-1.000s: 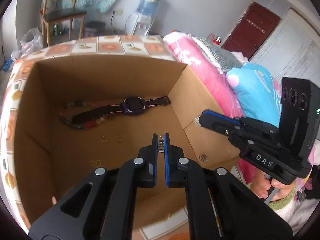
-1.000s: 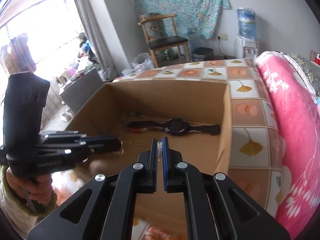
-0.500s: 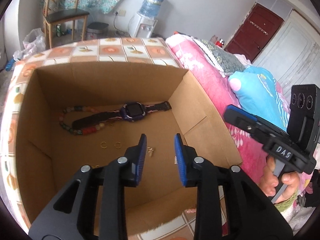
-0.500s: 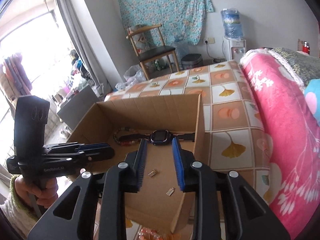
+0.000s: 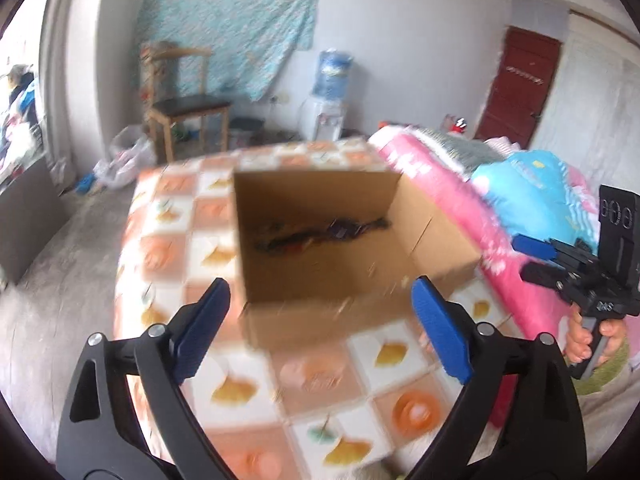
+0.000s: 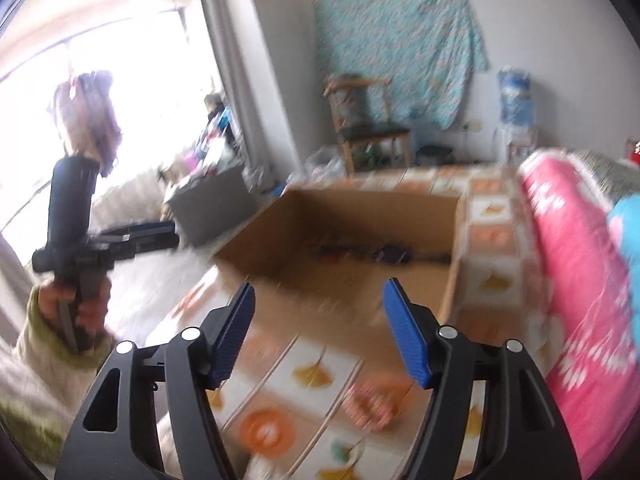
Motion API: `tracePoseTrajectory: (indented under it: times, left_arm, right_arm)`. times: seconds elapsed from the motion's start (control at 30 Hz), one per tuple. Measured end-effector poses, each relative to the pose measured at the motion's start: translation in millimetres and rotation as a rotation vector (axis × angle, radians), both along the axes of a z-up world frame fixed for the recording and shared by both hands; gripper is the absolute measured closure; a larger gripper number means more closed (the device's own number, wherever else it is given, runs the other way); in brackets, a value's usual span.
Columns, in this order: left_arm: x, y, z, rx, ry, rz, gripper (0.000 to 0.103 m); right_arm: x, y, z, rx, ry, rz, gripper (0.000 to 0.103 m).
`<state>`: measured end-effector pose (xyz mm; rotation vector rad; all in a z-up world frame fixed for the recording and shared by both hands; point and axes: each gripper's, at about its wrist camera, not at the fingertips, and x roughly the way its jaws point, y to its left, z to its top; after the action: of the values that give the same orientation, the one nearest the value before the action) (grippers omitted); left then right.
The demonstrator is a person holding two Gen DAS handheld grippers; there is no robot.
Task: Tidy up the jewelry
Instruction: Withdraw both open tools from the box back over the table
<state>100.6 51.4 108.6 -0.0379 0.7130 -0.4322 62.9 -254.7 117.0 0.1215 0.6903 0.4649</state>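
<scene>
An open cardboard box [image 5: 360, 280] stands on a tiled-pattern cloth; it also shows in the right wrist view [image 6: 360, 216]. A dark watch with a beaded bracelet [image 5: 320, 234] lies blurred at its far floor, also seen blurred in the right wrist view [image 6: 392, 255]. My left gripper [image 5: 320, 296] is wide open and empty, held back from the box's near wall. My right gripper [image 6: 319, 296] is wide open and empty, also back from the box. Each gripper shows in the other's view: right [image 5: 536, 246], left [image 6: 160, 234]. Small earrings are too blurred to see.
The patterned cloth [image 5: 304, 380] covers the surface around the box. Pink bedding [image 6: 576, 280] and a blue pillow [image 5: 532, 188] lie to the right. A wooden chair [image 5: 184, 100] and water dispenser [image 5: 328, 92] stand by the far wall.
Both grippers opened over the box and dropped small earrings onto its floor. They then opened wider and pulled back and up, out of the box.
</scene>
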Motion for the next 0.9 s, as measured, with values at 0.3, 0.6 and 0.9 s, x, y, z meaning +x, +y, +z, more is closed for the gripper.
tracePoseTrajectory:
  times: [0.3,0.6,0.9]
  left_arm:
    - [-22.7,1.6,-120.5,0.085,0.303,0.089,0.014]
    - [-38.0,-20.3,-149.2,0.216,0.259,0.051,0.014]
    - [-35.9,-32.3,-153.4,0.272,0.242,0.096,0.008]
  right_arm:
    - [-15.6,51.6,-103.6,-0.307,0.317,-0.088,0.036]
    - [-18.5,54.9,-122.8,-0.199,0.402,-0.136,0.036]
    - [-10.0,45.7,-140.9,-0.187,0.451,-0.232,0.033]
